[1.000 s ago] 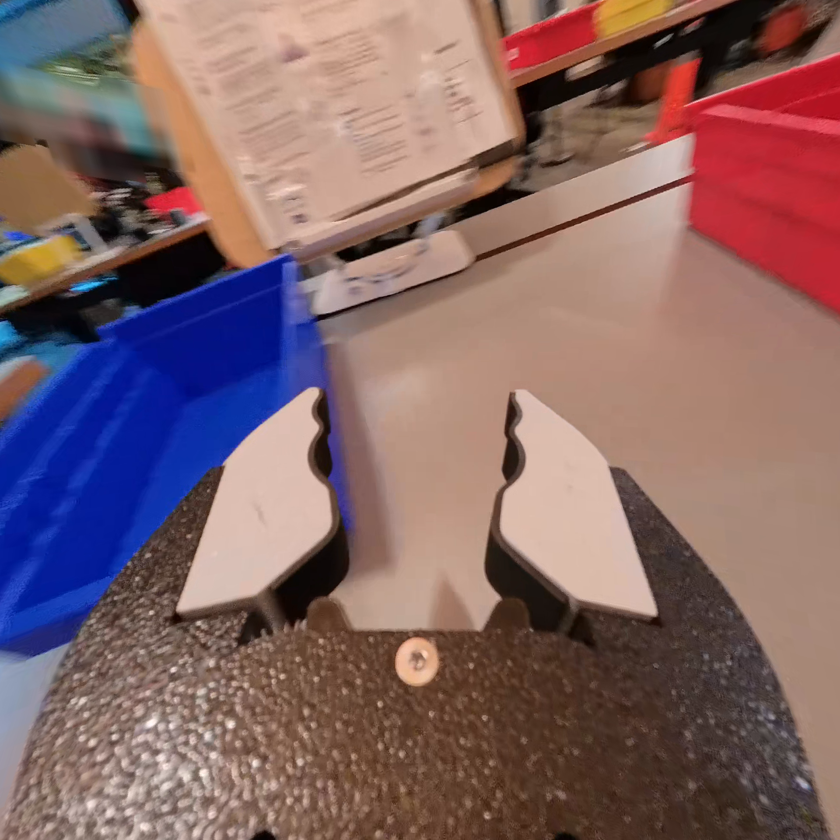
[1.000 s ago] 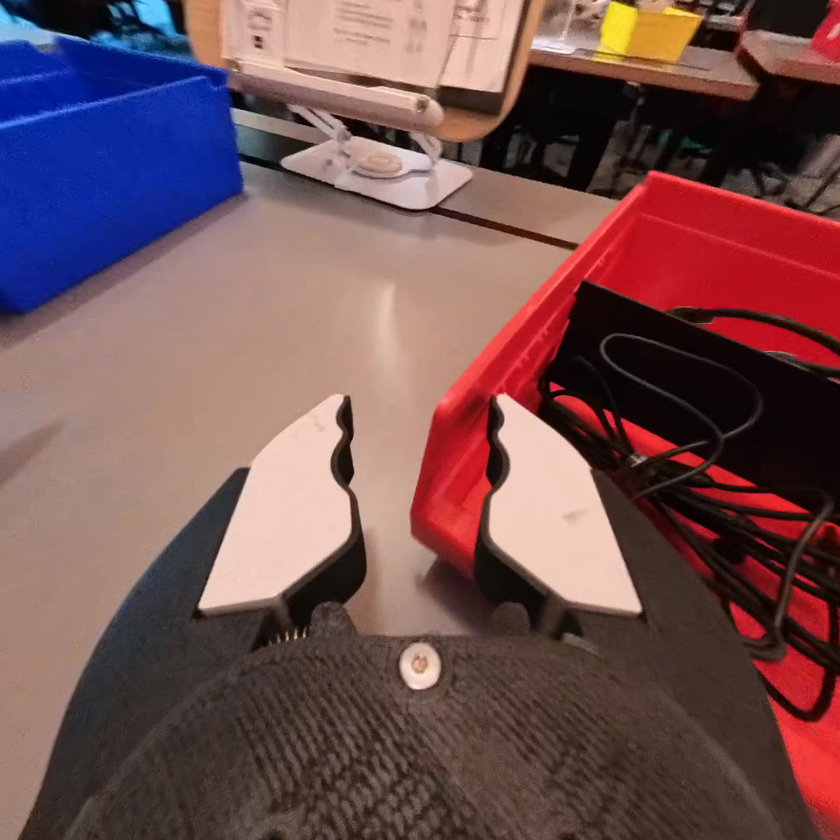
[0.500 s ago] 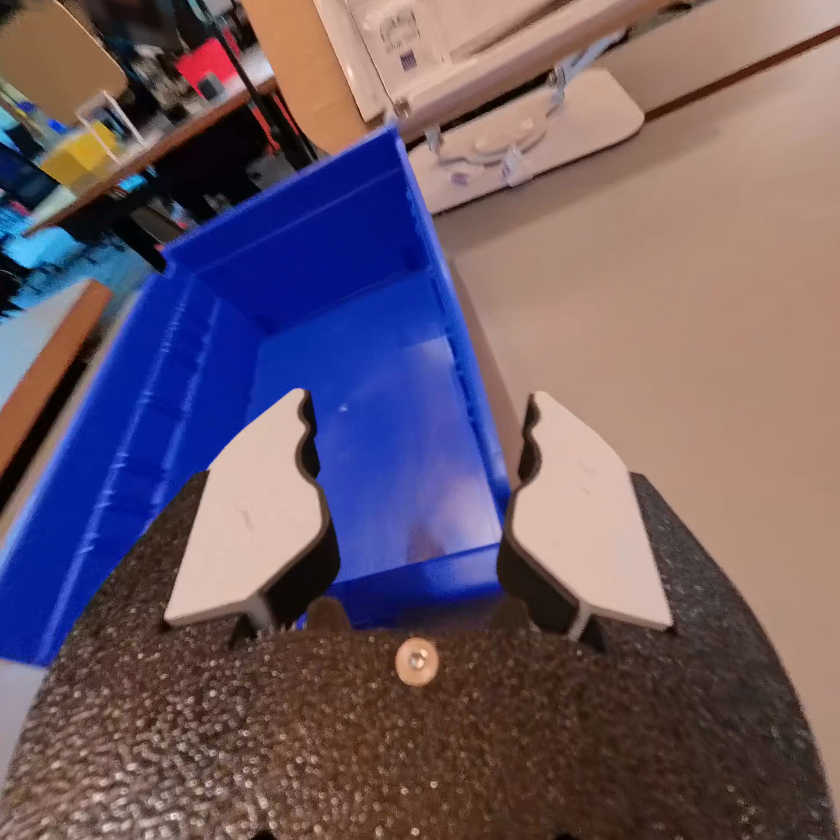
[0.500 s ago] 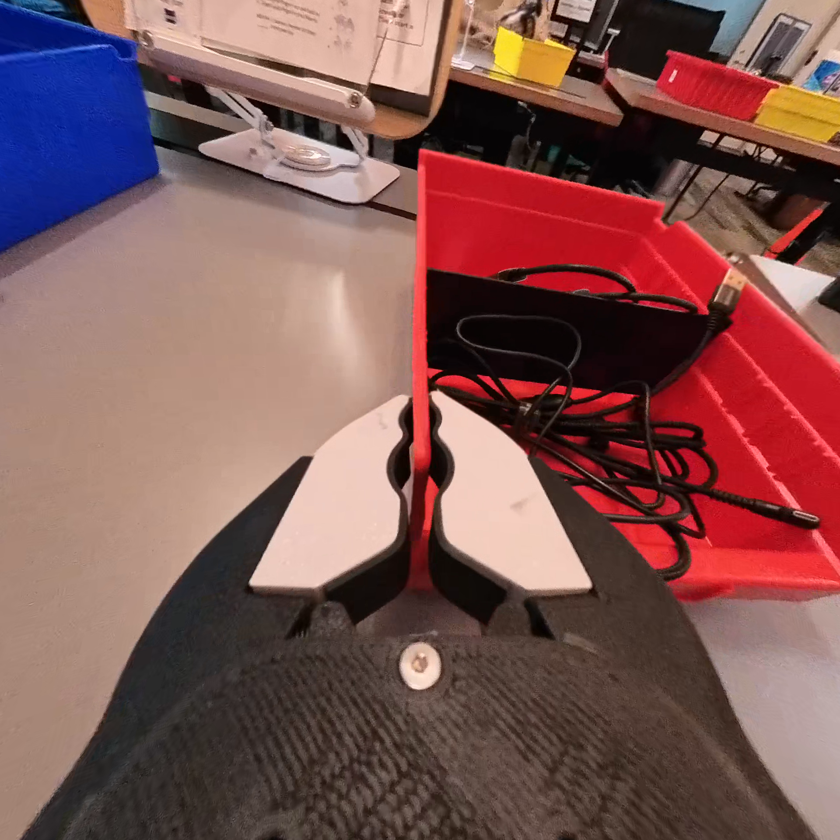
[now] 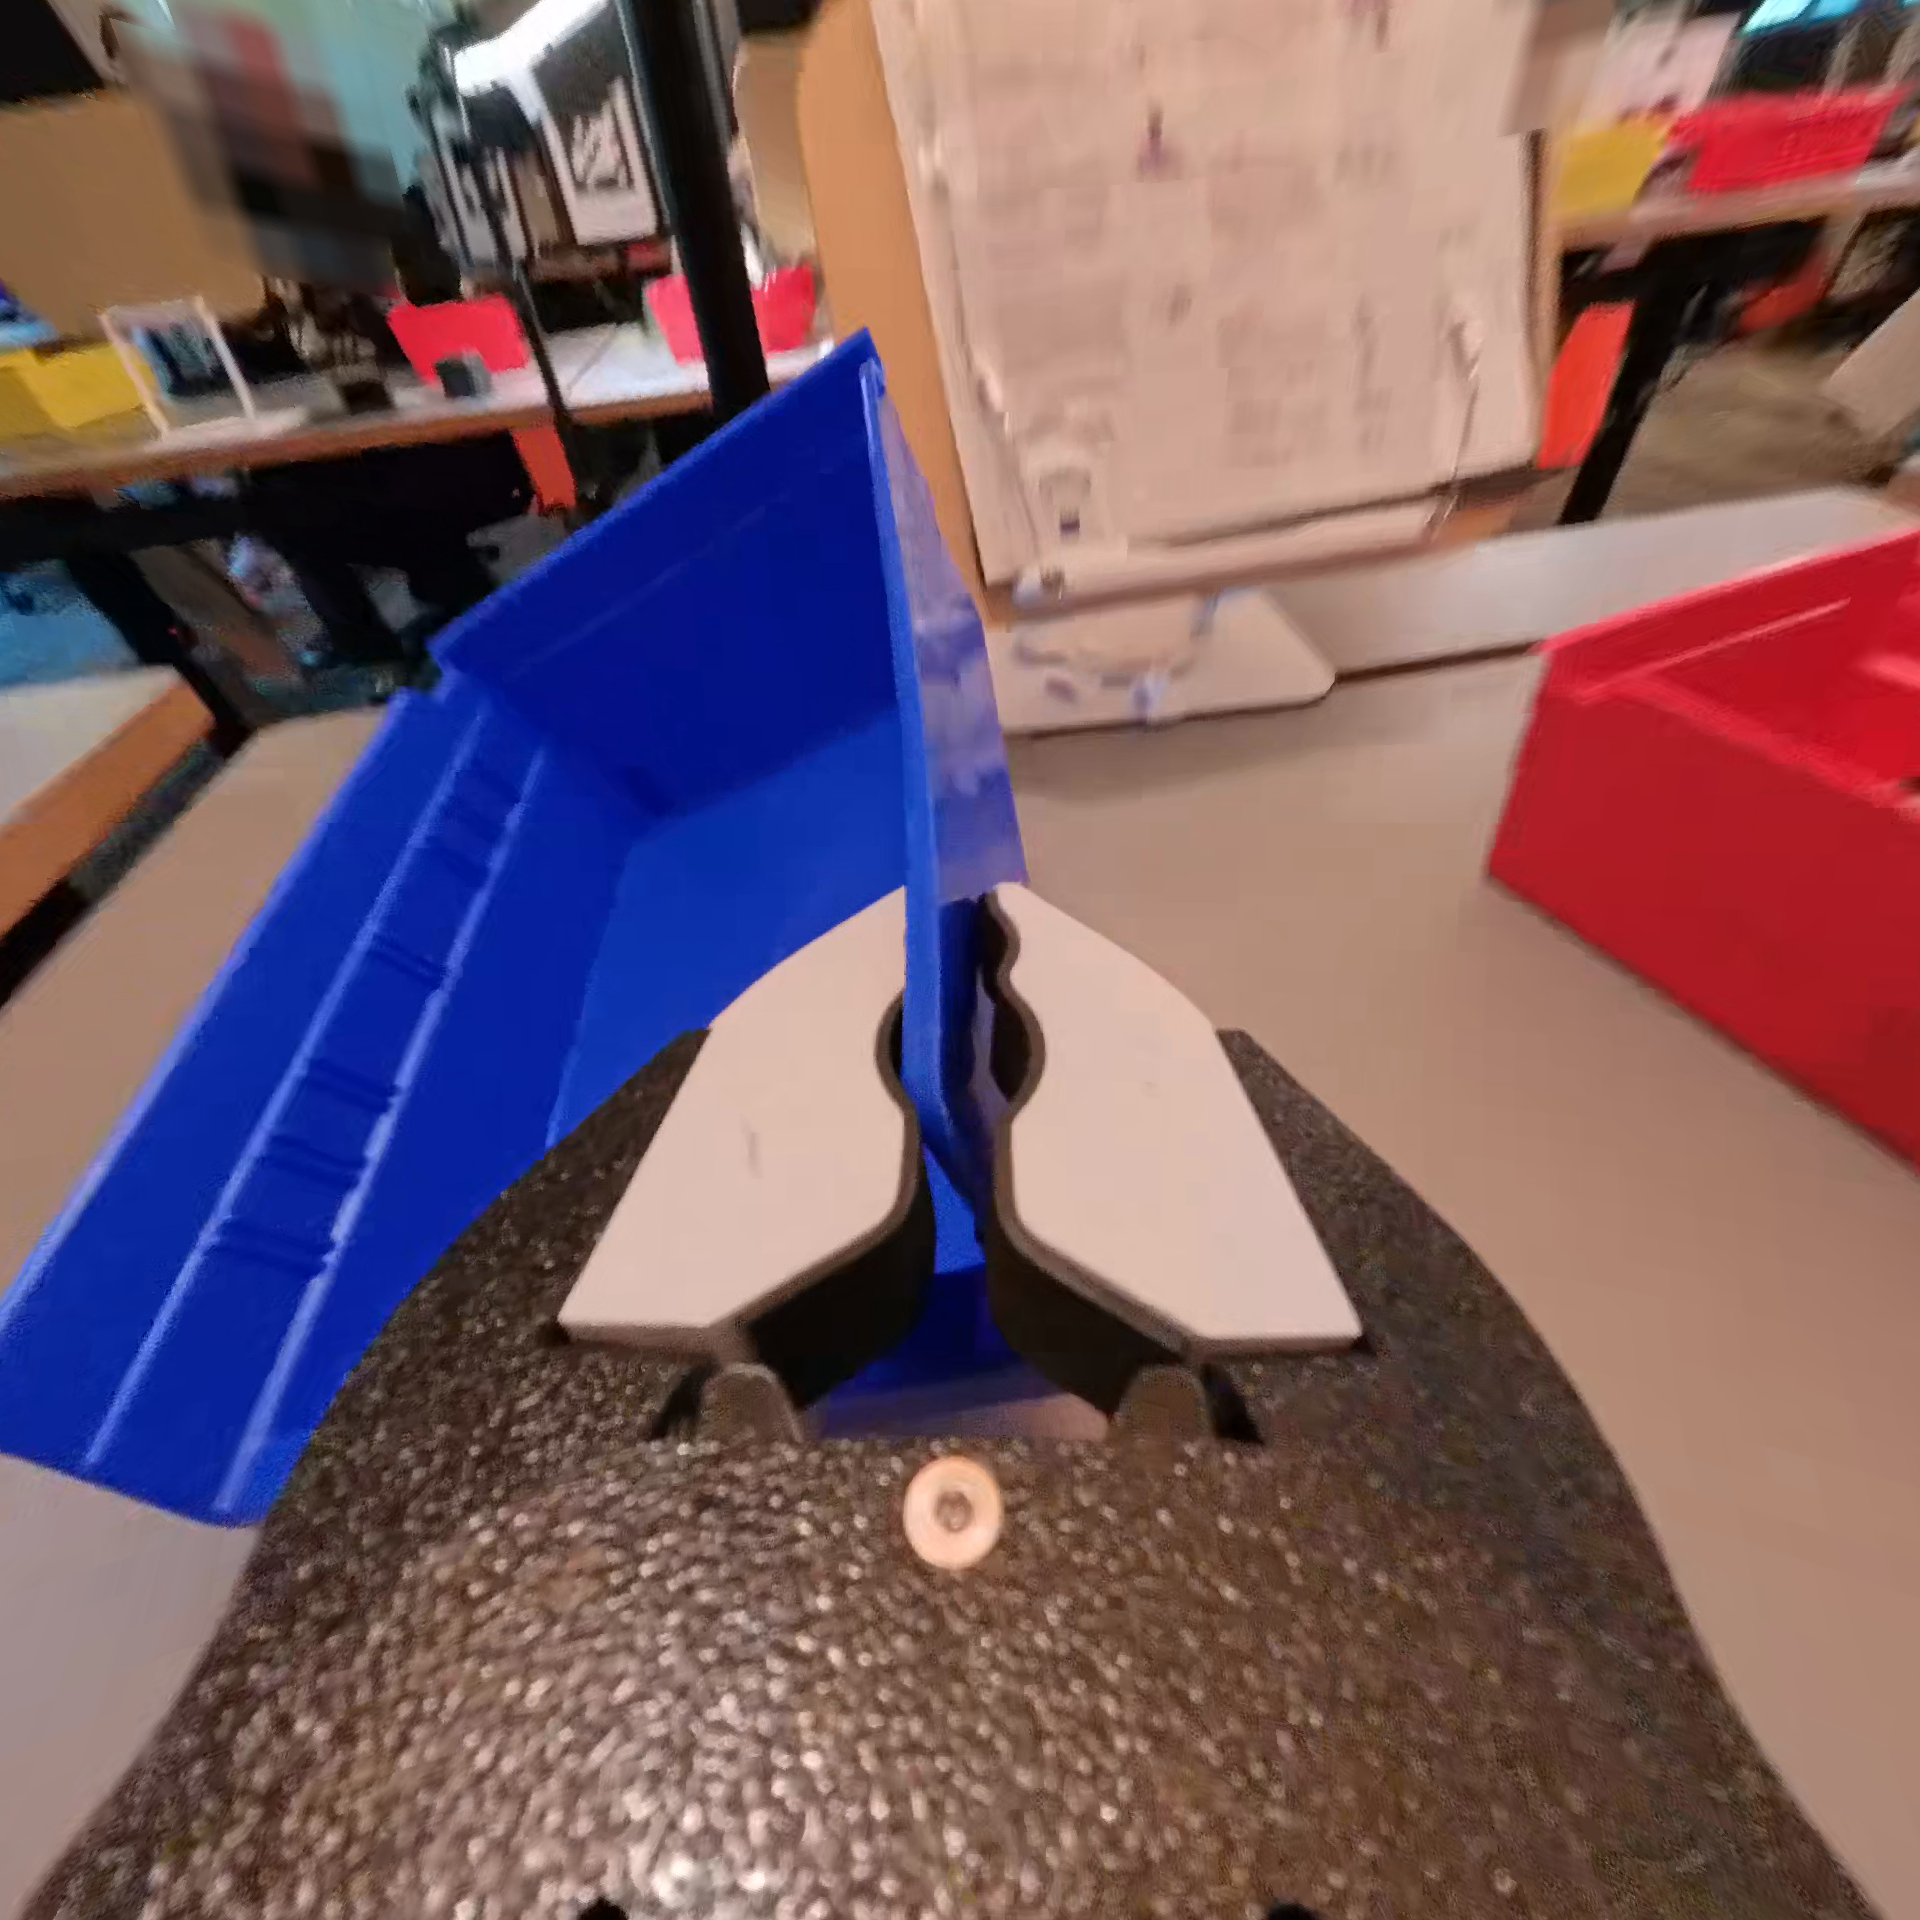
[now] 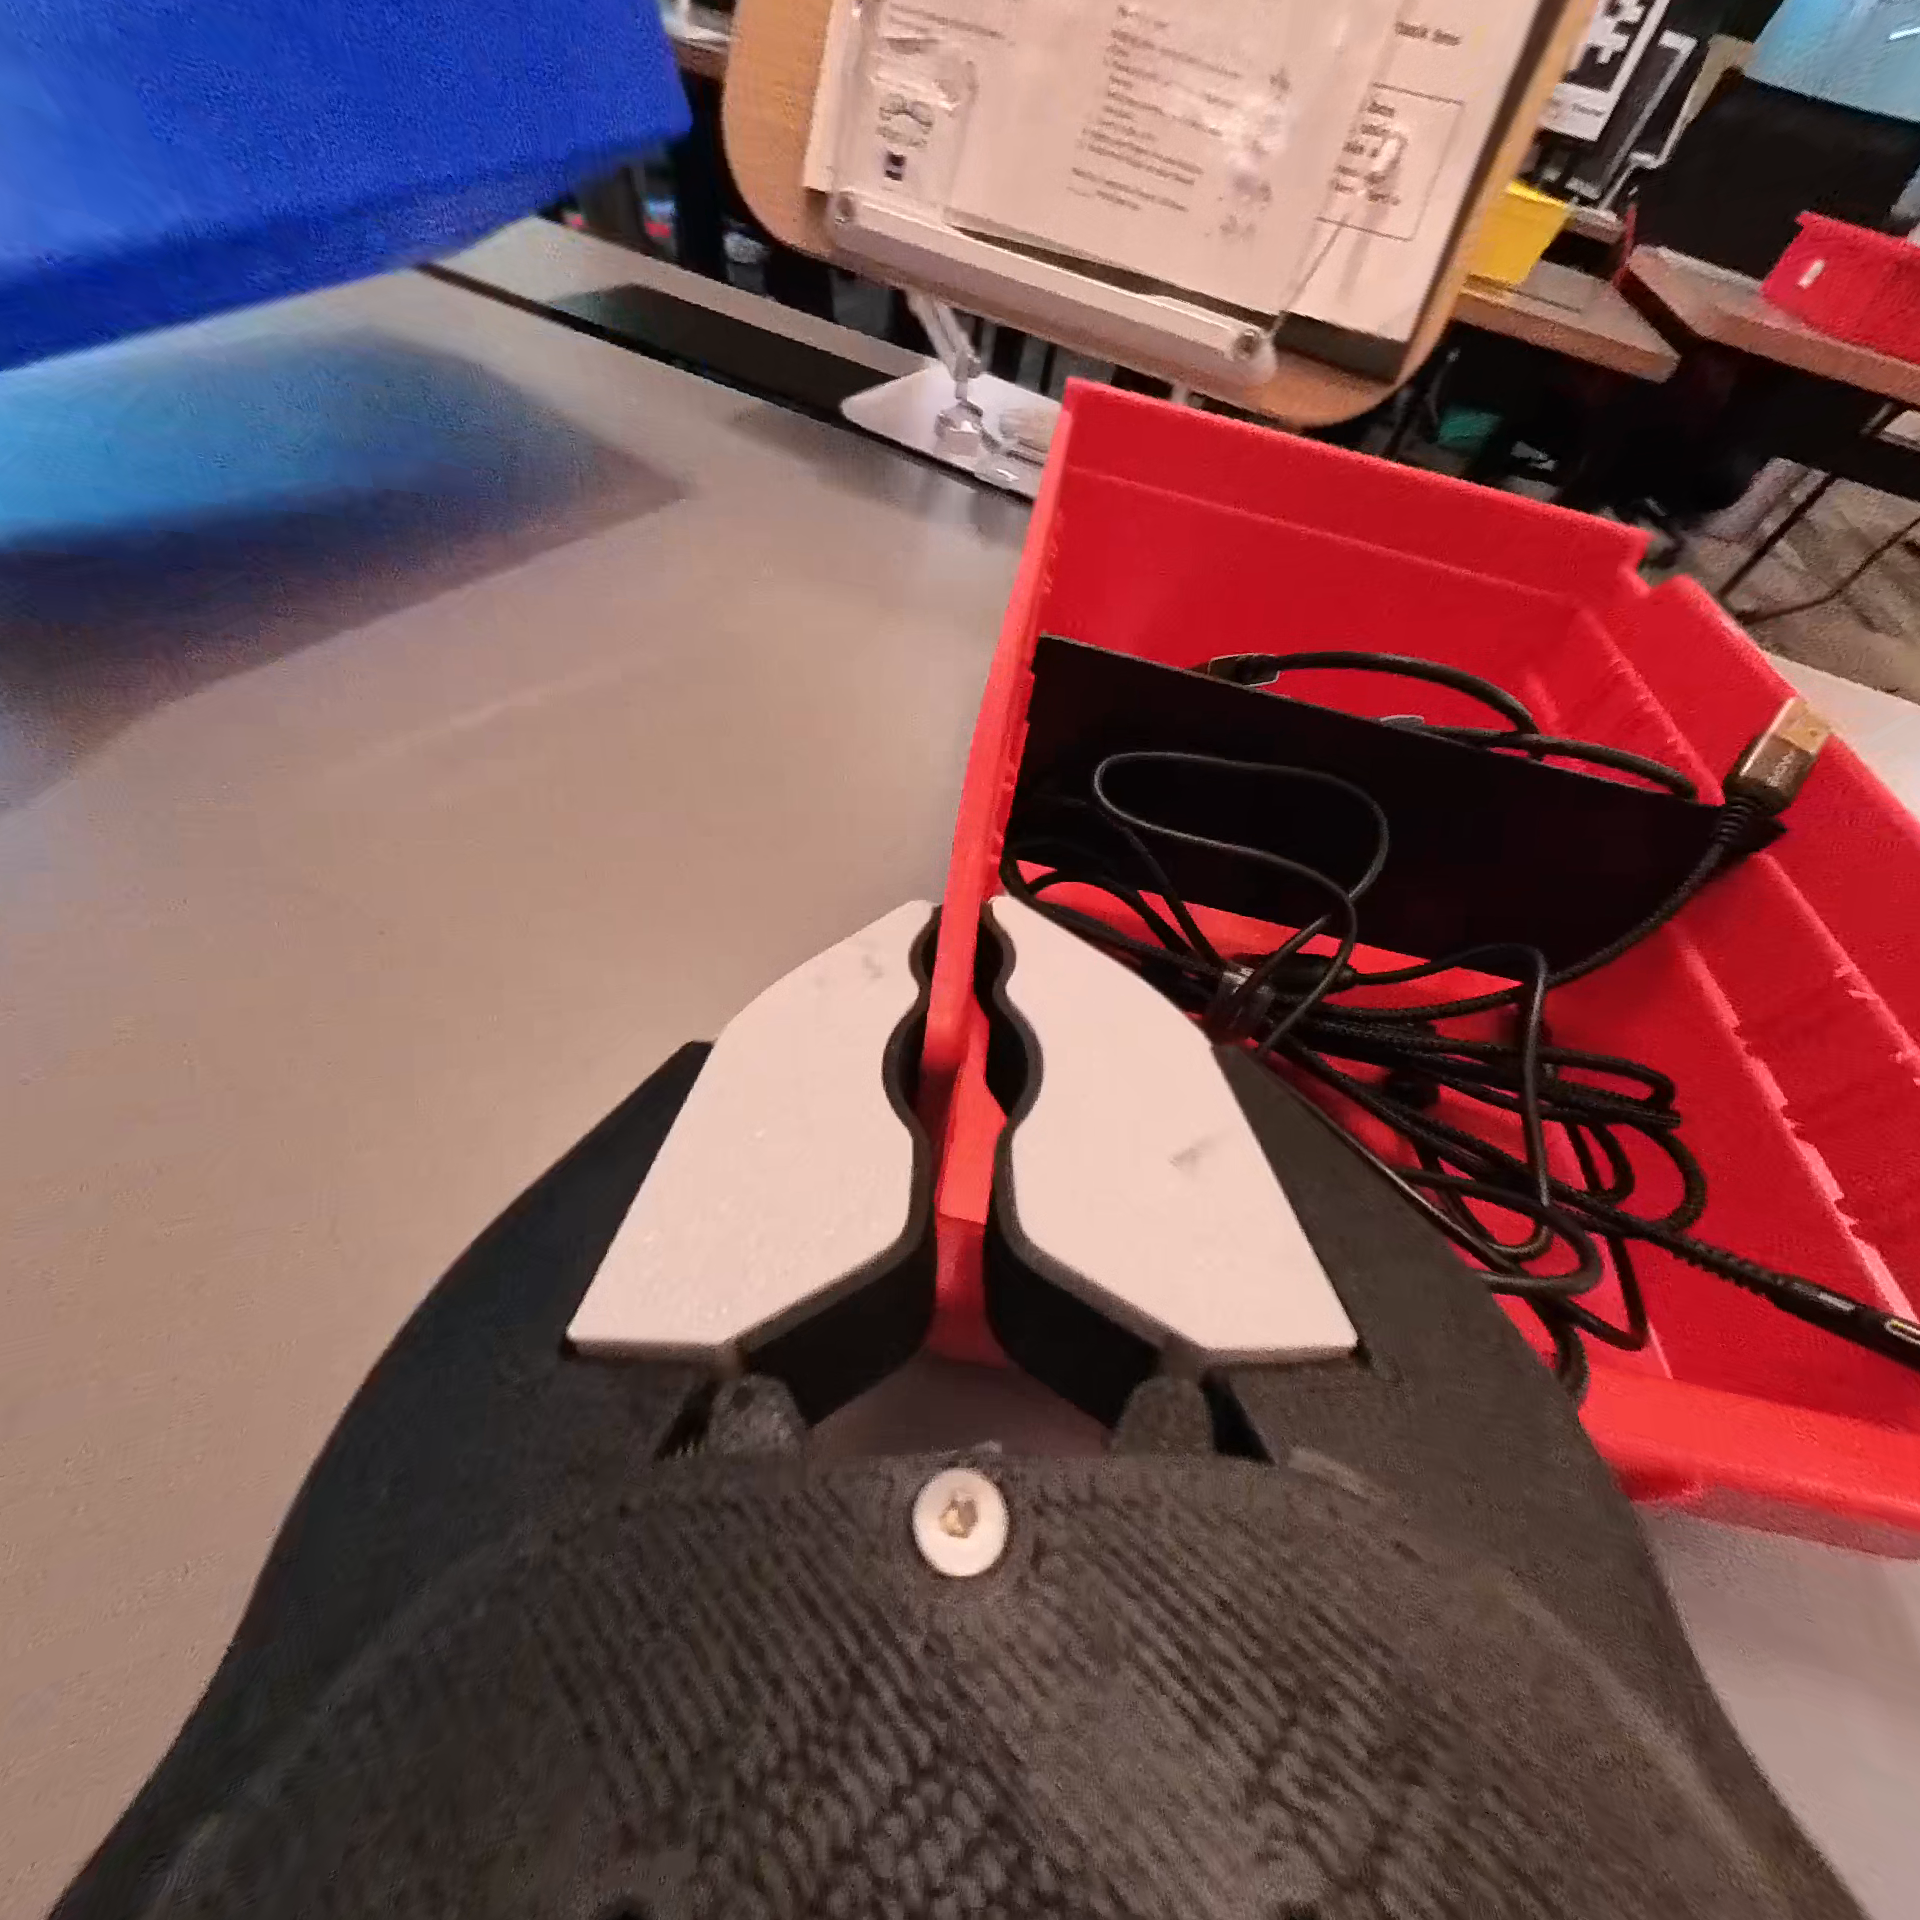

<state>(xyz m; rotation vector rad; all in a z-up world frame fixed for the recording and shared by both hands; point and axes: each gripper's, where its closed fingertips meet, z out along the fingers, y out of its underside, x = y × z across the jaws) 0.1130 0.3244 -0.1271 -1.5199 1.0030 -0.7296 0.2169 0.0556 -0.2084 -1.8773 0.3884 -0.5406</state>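
Observation:
In the left wrist view my left gripper (image 5: 948, 914) is shut on the right side wall of an empty blue bin (image 5: 665, 665), which is tilted up off the grey table (image 5: 1299, 935). In the right wrist view my right gripper (image 6: 961, 920) is shut on the left side wall of a red bin (image 6: 1299, 561). The red bin holds a tangle of black cables (image 6: 1434, 1049) and a black divider panel (image 6: 1351, 810). The lifted blue bin shows blurred at the upper left of the right wrist view (image 6: 260, 135). The red bin also shows at the right of the left wrist view (image 5: 1714, 790).
A wooden board with paper sheets on a white stand (image 6: 1143, 156) is at the back of the table; it also shows in the left wrist view (image 5: 1195, 312). Other tables with red and yellow bins (image 5: 62, 384) lie beyond. Tip to tip, the grippers are about 30 centimetres apart.
Both grippers went from open to shut: the right closed on the red bin's wall first, then the left closed on the blue bin's wall. The blue bin has tipped up off the table.

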